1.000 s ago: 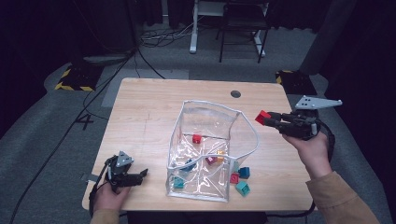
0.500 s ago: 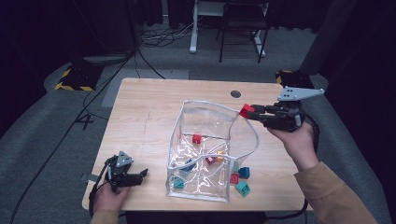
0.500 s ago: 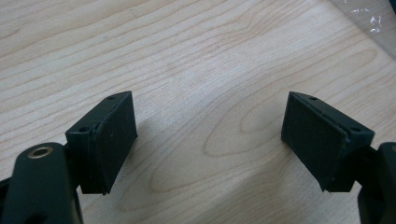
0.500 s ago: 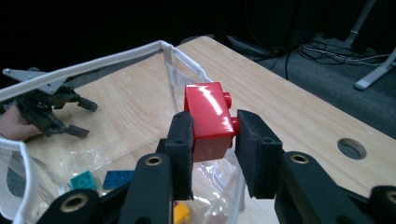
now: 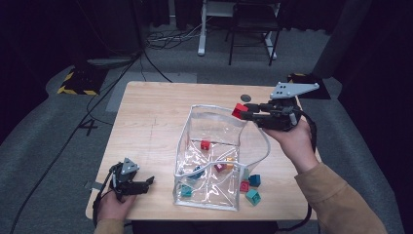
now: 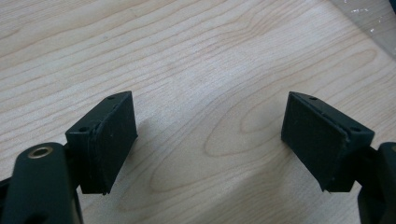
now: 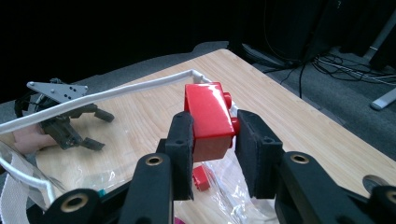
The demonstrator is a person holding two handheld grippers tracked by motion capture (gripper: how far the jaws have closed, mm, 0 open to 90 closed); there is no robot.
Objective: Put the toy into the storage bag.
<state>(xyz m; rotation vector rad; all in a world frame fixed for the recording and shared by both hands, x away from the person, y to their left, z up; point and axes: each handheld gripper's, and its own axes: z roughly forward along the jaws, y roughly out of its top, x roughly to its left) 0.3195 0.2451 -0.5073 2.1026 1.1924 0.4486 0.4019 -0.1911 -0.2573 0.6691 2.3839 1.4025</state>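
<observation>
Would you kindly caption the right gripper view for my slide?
Right gripper holds a red brick above the clear bag.

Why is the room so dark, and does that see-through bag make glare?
High view: light falls on the table while the surroundings stay near black; the clear bag shows white glints. Right gripper view: the red brick is sharp with a soft sheen, background dark. Left gripper view: evenly lit wood, faint shadows under the fingers.

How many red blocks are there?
3 red blocks: one in the right gripper jaws, one inside the bag near its back, one on the table beside the bag. More may hide in the bag.
</observation>
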